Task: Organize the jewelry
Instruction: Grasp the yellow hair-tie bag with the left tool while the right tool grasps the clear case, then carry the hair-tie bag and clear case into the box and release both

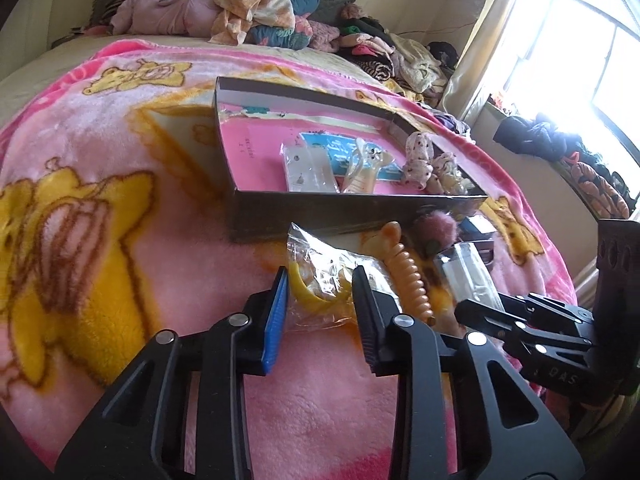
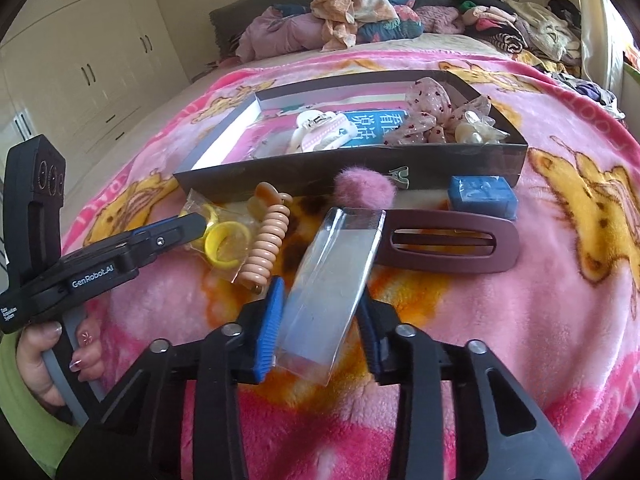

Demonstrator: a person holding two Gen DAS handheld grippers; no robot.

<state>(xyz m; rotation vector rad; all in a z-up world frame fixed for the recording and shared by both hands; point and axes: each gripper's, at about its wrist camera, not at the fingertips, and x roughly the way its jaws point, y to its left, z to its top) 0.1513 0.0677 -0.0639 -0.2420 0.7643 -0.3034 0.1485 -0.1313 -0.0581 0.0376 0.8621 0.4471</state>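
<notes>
A dark shallow box [image 1: 336, 216] [image 2: 320, 172] lies on the pink blanket and holds scrunchies [image 2: 432, 116], clips and packets. In front of it lie a clear bag with yellow rings [image 1: 320, 284] [image 2: 226, 240], an orange spiral clip [image 1: 408, 276] [image 2: 268, 244], a pink pompom [image 2: 364, 190], a maroon hair clip [image 2: 448, 244] and a blue box [image 2: 482, 196]. My left gripper [image 1: 320, 300] [image 2: 192, 222] has its fingers on both sides of the bag. My right gripper [image 2: 320, 312] [image 1: 476, 308] is shut on a clear plastic packet [image 2: 332, 280].
Piles of clothes [image 1: 256, 12] lie at the head of the bed and along the right edge [image 2: 532, 28]. White wardrobes [image 2: 80, 60] stand at the left. A bright window [image 1: 580, 60] is at the right.
</notes>
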